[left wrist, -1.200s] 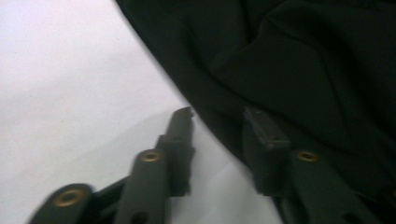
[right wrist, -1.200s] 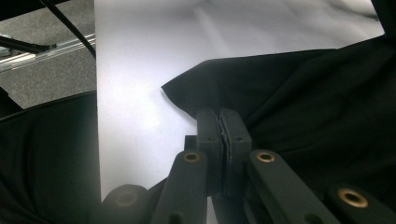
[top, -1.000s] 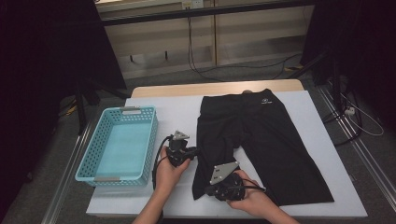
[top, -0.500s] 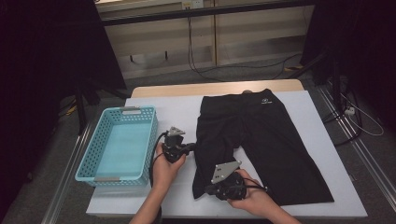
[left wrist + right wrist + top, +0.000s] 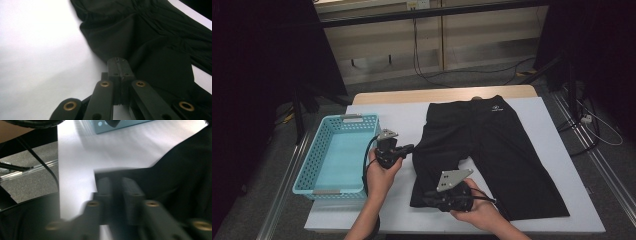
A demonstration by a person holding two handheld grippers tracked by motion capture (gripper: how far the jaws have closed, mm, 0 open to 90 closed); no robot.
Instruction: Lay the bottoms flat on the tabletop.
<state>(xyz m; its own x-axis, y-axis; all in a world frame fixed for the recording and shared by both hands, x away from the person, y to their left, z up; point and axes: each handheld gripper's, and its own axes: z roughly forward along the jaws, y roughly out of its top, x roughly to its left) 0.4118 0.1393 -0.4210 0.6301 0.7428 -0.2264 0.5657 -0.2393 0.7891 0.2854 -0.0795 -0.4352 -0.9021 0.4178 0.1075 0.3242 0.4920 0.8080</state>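
The black shorts (image 5: 484, 150) lie flat just ahead of the left gripper (image 5: 408, 148), whose jaws are pressed together at the fabric edge. The right gripper (image 5: 428, 201) is clamped on their lower hem.

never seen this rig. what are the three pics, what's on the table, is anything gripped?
There is no robot arm here: a person holds a two-jaw gripper in each hand. The high view comes from a fixed camera above the table, with the left gripper and the right gripper coming in from the bottom. The other two pictures come from cameras riding on each gripper, looking along its black jaws.

On the white table lie black shorts, spread flat, and a light blue basket to their left.

In the left gripper view the jaws are shut at the edge of one leg of the shorts. In the right gripper view the jaws also look closed at the hem, but that picture is blurred, so whether cloth is caught is unclear.
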